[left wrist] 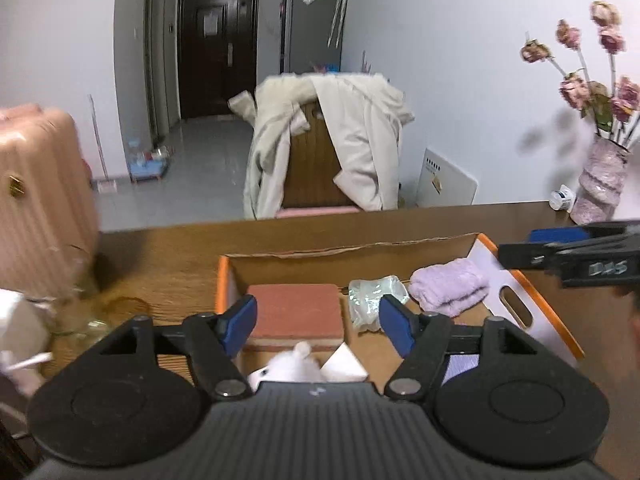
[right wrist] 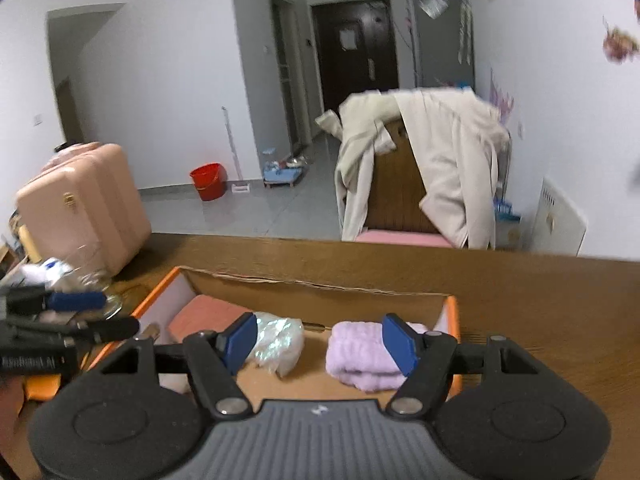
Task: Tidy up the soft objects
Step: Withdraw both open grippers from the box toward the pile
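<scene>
An orange-rimmed cardboard box (left wrist: 532,280) sits on the wooden table. Inside lie a pink sponge block (left wrist: 296,312), a crinkled clear plastic bag (left wrist: 370,300), a folded lilac towel (left wrist: 450,286) and a white fluffy toy (left wrist: 292,366) beside a white wedge (left wrist: 343,365). My left gripper (left wrist: 318,326) is open and empty above the box's near side. My right gripper (right wrist: 320,342) is open and empty above the box (right wrist: 160,286), with the bag (right wrist: 276,340) and towel (right wrist: 364,356) below it; the sponge (right wrist: 200,314) lies left. Each gripper shows at the other view's edge.
A vase of dried pink flowers (left wrist: 600,178) and a small bottle (left wrist: 562,198) stand at the table's far right. A glass jar (left wrist: 86,320) and white items sit left of the box. A pink suitcase (right wrist: 84,208) and a coat-draped chair (right wrist: 420,172) stand beyond the table.
</scene>
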Tool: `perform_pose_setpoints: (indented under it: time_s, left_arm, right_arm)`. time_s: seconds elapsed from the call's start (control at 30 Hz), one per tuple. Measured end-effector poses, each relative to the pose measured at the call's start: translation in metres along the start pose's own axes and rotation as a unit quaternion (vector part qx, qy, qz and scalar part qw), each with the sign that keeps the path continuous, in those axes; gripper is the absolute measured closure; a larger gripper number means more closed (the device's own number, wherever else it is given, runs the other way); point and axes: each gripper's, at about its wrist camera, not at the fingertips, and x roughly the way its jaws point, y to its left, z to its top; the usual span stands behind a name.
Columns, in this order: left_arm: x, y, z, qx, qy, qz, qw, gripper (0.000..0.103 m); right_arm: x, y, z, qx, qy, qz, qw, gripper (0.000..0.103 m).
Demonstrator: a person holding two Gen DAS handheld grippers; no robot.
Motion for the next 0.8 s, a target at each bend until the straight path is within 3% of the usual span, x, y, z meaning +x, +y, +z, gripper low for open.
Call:
perform_pose_setpoints:
  time_s: [0.27,0.37,0.47,0.57,0.7,0.8]
  left_arm:
    - [-0.108,-0.013,-0.037,0.037,-0.061,0.03,0.997,0.029]
    - [-0.151,-0.018,-0.066,0.046,-0.103,0.041,0.9928,0.022]
    - [-0.19,-0.023,-0.103,0.046,-0.132,0.036,0.9896,0.022]
    - [-0.22,-0.028,-0.14,0.027,-0.138,0.013,0.99,0.021]
    - [-0.252,-0.042,-0.183,0.031,-0.153,0.037,0.9871,0.021]
    - [-0.272,-0.046,-0.208,-0.002,-0.154,0.034,0.9875,0.02]
  right_arm:
    - [-0.119,0.017,-0.03,-0.039,-0.042,-0.003,0.998,0.034]
    - [-0.166,0.031,-0.06,-0.064,-0.063,-0.003,0.996,0.034]
    - [-0.207,0.049,-0.095,-0.084,-0.086,-0.004,0.993,0.033]
    - [-0.239,0.064,-0.129,-0.088,-0.101,0.003,0.991,0.033]
    - [-0.268,0.084,-0.17,-0.081,-0.119,0.0,0.99,0.032]
    - [-0.284,0.096,-0.197,-0.072,-0.131,-0.01,0.989,0.029]
